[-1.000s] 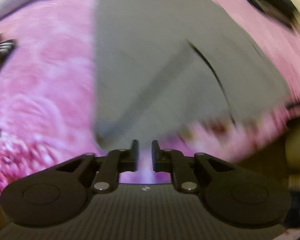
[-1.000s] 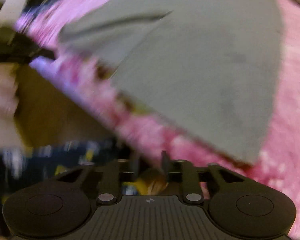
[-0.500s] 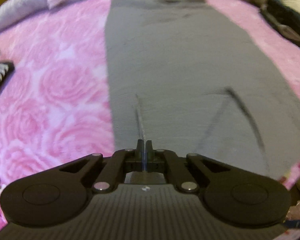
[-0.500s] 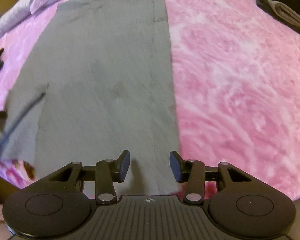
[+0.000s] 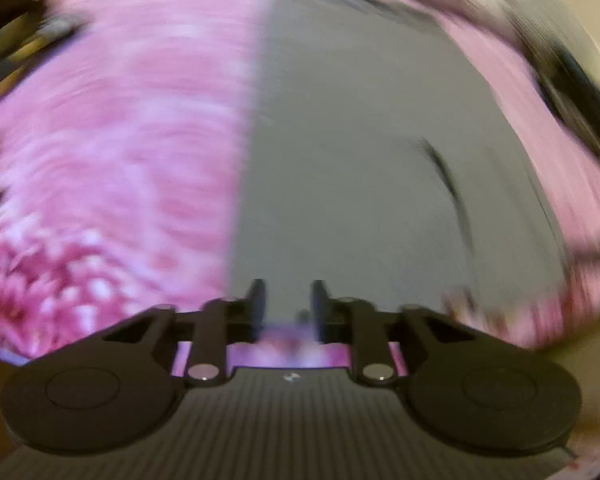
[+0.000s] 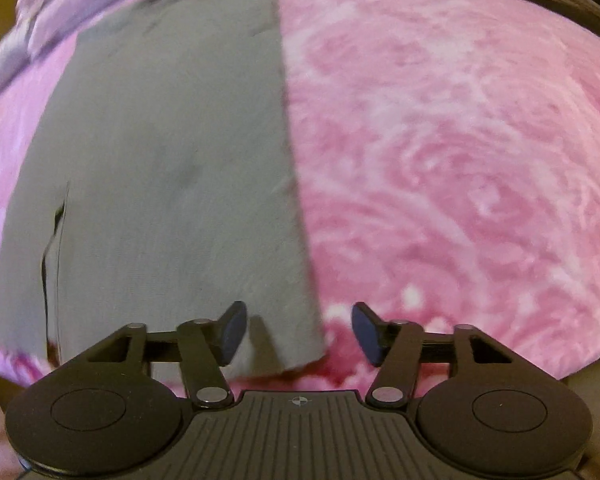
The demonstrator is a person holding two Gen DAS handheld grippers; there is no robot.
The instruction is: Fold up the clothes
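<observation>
A pink rose-print blanket (image 6: 440,152) fills most of what I see ahead of both my tongs, running out to every side. On it lies the grey cloth (image 6: 168,168), spread flat in a long strip that reaches away from me toward a pale purple bundle (image 6: 72,12) at the far end. From my right tongs the cloth sits ahead and to the left, its straight right edge running away almost on my centre line; its near right corner lies between the two fingers. A dark slit (image 6: 54,236) shows in the cloth far to the left. From my left tongs the view is badly smeared, but the cloth (image 5: 360,152) lies ahead and to the right, with blanket (image 5: 112,152) to the left. A dark shape (image 5: 572,92) lies far right; I cannot tell what it is.

My right tongs (image 6: 298,334) are spread wide, holding nothing. My left tongs (image 5: 287,300) stand a little apart, nothing between them, poised over the cloth's near edge.
</observation>
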